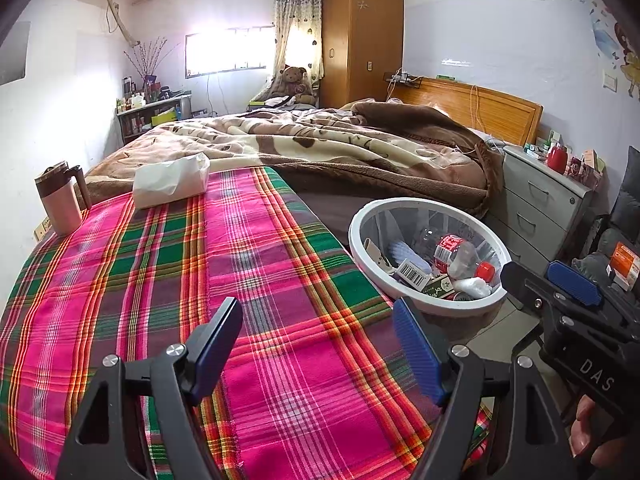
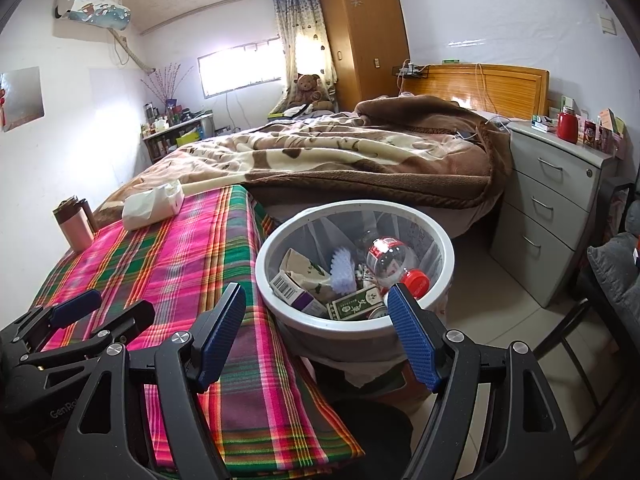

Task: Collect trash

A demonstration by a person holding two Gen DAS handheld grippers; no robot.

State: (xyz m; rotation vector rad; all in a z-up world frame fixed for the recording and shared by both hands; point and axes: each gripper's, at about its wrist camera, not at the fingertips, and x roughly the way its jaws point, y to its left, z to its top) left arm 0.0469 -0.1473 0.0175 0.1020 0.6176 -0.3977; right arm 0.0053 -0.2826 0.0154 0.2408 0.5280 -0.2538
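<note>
A: Fingers (image 1: pixel 418 354) on the left gripper (image 1: pixel 316 348) are standing wide apart with nothing between them, hovering over the plaid cloth (image 1: pixel 168 280).

B: And the right gripper (image 2: pixel 316 336)?

A: Its fingers (image 2: pixel 414 338) are also gaping and gripping nothing, hanging at the near rim of the bin (image 2: pixel 448 240). In the left view the bin is sitting at 3 o'clock, just off the cloth's edge.

B: What is lying in the bin?

A: A clear bottle (image 2: pixel 390 258) with a red cap and red label is lying at 3 o'clock inside. A white brush (image 2: pixel 342 268) is resting in the middle, a barcoded box (image 2: pixel 290 288) at 8 o'clock, a green-printed box (image 2: pixel 356 304) at 6 o'clock, and a beige carton (image 2: pixel 300 262) at 10 o'clock.

B: Any writing?

A: "DAS" is showing on the right gripper's body in the left view, and "GenRo" on the left gripper's body in the right view. The bottle label is too small to read.

B: Anything on the cloth?

A: A tissue pack (image 1: pixel 172 184) and a pink mug (image 1: pixel 60 200) are sitting at the far end.
</note>
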